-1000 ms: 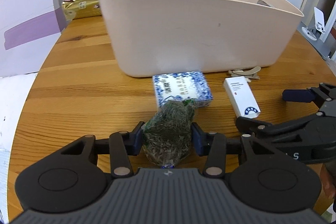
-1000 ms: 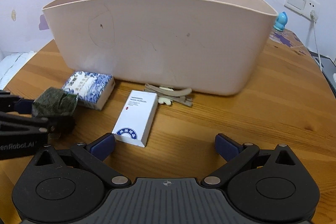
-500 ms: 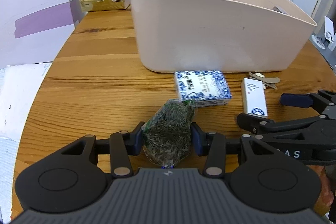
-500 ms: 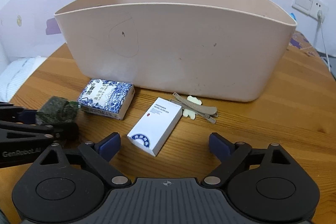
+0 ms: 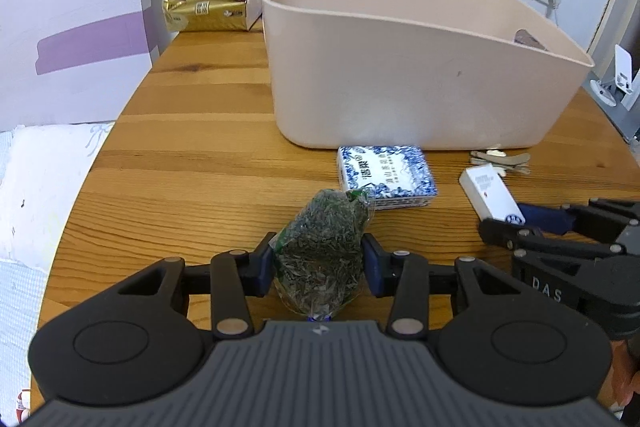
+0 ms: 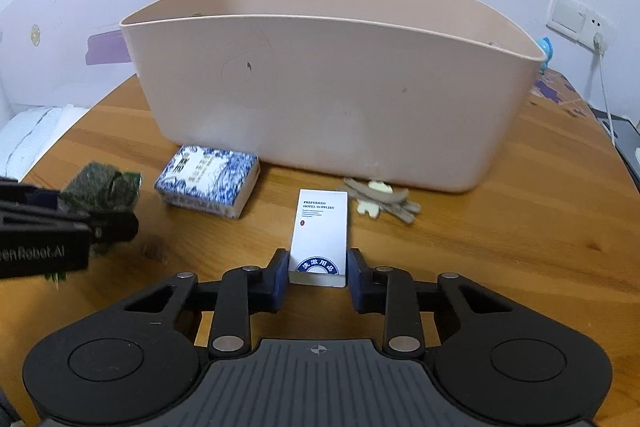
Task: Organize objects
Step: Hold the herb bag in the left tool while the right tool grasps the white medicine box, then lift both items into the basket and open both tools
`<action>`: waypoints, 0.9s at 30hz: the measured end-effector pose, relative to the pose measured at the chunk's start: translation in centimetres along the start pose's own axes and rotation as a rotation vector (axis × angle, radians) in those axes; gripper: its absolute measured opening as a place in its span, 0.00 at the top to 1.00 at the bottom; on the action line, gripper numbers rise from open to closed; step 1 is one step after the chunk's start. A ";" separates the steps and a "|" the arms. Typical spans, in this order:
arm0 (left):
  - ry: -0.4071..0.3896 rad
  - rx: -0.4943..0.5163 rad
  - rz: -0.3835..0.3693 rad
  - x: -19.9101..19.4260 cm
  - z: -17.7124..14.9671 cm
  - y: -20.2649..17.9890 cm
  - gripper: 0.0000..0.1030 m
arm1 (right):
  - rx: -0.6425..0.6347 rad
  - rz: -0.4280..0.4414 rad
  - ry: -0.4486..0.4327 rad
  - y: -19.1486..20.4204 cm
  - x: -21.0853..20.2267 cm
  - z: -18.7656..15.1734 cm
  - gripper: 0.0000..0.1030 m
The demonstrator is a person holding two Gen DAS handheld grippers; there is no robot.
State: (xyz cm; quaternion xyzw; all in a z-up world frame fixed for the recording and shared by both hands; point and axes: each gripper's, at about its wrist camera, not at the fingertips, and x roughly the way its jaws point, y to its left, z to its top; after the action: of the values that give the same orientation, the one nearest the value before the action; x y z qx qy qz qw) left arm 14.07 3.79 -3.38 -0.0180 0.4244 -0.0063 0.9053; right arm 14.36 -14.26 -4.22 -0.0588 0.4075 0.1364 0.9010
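A wooden table [image 6: 500, 247] holds a large beige plastic tub [image 6: 332, 99], with small items lying loose in front of it. The left gripper [image 5: 319, 265] has its two fingers pressed against a clear packet of dried green tea leaves [image 5: 324, 255], gripping it at the middle, and appears to hold it above the table. The right gripper [image 6: 318, 277] has its fingers narrowed around the near end of a white hotel-supplies box [image 6: 320, 231], which lies flat on the wood pointing toward the tub; the pads sit against or just beside its sides, and whether they are pressing cannot be told. A blue-and-white patterned box [image 6: 208, 189] rests just in front of the tub, and a small pile of tan hair clips [image 6: 384, 199] lies by the tub's base. To do this well, the right fingers should squeeze the box squarely before lifting, then both loads should rise above the rim and be released inside the tub
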 end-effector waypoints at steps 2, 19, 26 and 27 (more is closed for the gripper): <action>-0.012 0.002 0.000 -0.7 -0.1 -0.1 0.56 | 0.003 -0.001 -0.011 -0.3 -0.9 -0.3 0.73; -0.203 0.019 -0.027 -7.5 3.1 -1.6 0.58 | 0.052 -0.022 -0.298 -3.0 -11.5 3.3 0.73; -0.289 0.041 -0.030 -7.9 7.2 -2.7 0.58 | 0.068 -0.059 -0.368 -4.6 -11.2 7.1 0.73; -0.295 0.049 -0.028 -7.7 7.9 -2.9 0.58 | 0.070 -0.064 -0.371 -4.8 -10.8 7.6 0.73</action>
State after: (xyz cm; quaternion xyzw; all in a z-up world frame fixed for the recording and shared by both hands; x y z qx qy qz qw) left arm 15.20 1.31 7.69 -0.0026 0.2863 -0.0263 0.9578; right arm 14.43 -19.33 8.88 -0.0141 0.2369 0.1020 0.9661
